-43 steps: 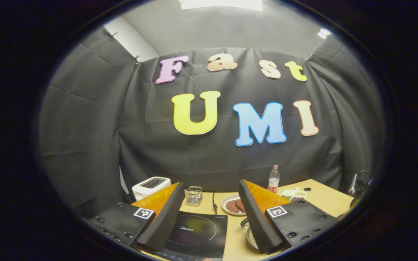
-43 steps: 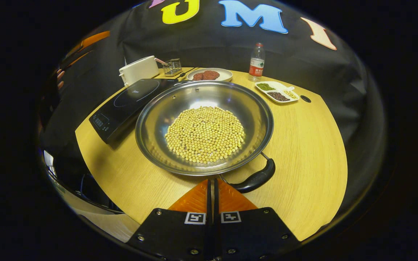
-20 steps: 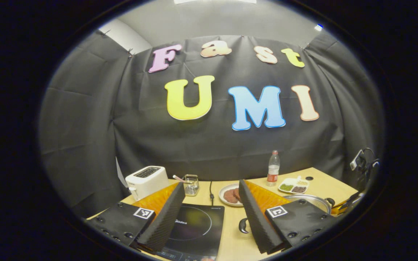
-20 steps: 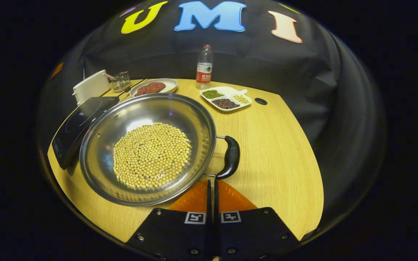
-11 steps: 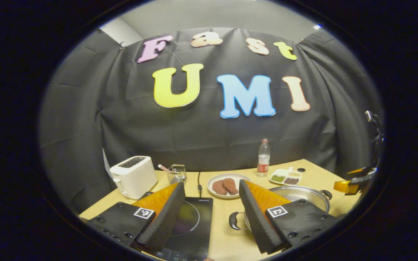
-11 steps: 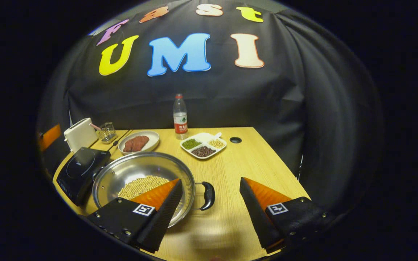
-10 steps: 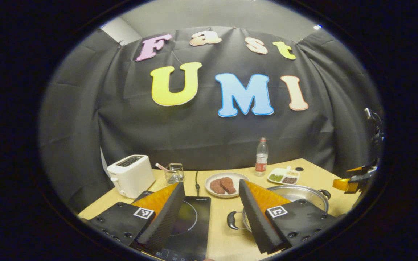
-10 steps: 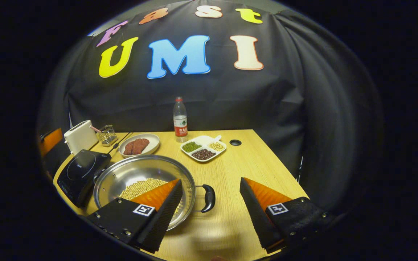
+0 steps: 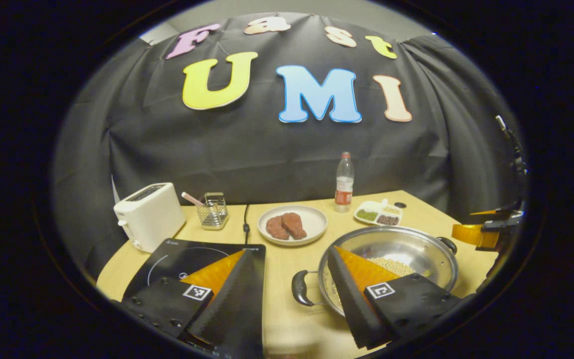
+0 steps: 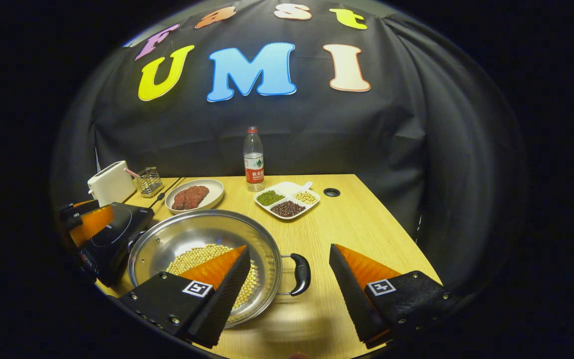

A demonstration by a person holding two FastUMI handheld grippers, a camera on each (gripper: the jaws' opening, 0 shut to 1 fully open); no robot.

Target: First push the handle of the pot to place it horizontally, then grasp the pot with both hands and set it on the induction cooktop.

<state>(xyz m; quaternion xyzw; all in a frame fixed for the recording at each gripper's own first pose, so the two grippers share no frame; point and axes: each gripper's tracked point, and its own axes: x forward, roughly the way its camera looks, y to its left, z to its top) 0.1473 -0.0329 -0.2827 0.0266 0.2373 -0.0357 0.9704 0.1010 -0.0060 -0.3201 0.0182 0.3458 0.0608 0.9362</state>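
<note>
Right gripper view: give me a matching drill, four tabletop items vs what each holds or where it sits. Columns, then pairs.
Items:
1. pot
2. round plate
3. divided tray
4. water bottle

Descriptions:
A. two reddish-brown patties
B. stands upright at the table's far edge, by the black cloth
C. a layer of pale yellow beans
D. separate green, dark and pale yellow portions

Pairs: 1-C, 2-A, 3-D, 4-B
</note>
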